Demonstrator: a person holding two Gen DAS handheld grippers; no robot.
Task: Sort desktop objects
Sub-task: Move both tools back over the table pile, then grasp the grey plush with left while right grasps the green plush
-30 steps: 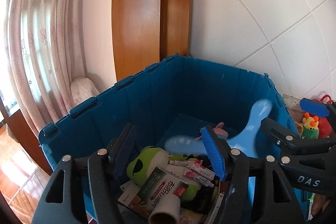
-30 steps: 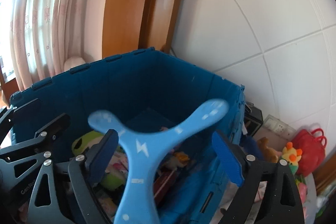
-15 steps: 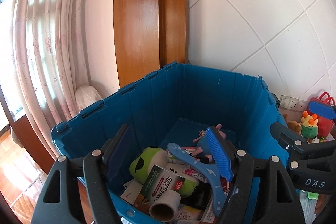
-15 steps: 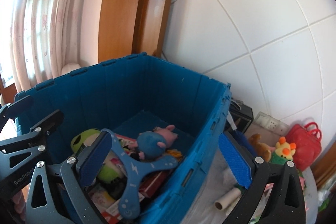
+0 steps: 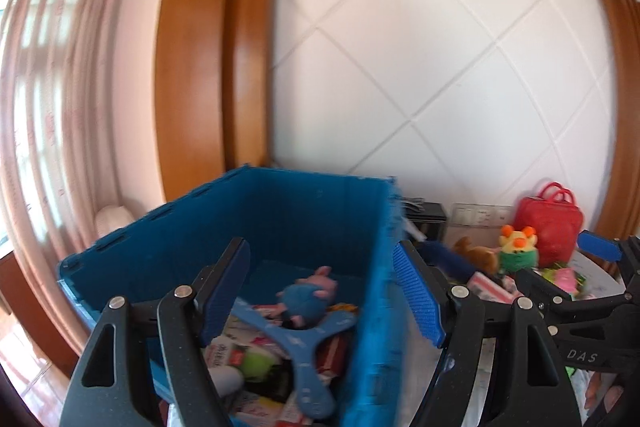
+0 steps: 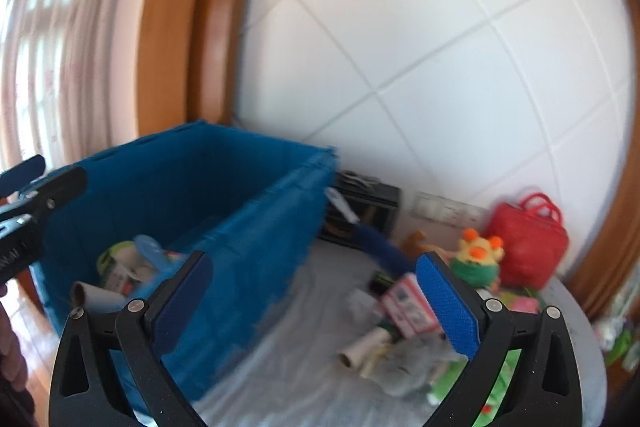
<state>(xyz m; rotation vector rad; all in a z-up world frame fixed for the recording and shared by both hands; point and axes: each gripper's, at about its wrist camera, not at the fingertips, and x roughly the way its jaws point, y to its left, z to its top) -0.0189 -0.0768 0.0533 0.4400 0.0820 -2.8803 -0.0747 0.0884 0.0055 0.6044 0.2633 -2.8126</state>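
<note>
A blue crate (image 5: 320,211) (image 6: 248,195) holds a blue three-armed boomerang (image 5: 300,339), a blue-and-pink plush pig (image 5: 308,295), a green plush, boxes and a cardboard tube (image 6: 96,295). My left gripper (image 5: 324,291) is open and empty above the crate's right wall. My right gripper (image 6: 316,303) is open and empty, over the table just right of the crate. On the table lie a cardboard tube (image 6: 364,343), a red-and-white box (image 6: 404,307), a grey cloth (image 6: 416,367), a yellow-green plush chick (image 6: 476,259) and a red bag (image 6: 528,239).
A white tiled wall (image 6: 400,67) stands behind the table, with a wooden door frame (image 5: 192,67) and a curtain (image 5: 52,107) to the left. A black box (image 6: 368,207) and wall sockets (image 6: 440,207) sit at the back. The right gripper's body shows in the left wrist view (image 5: 580,307).
The boomerang left the right gripper and now lies in the crate. Both grippers have swung right, toward the cluttered table; the right one is now past the crate's wall.
</note>
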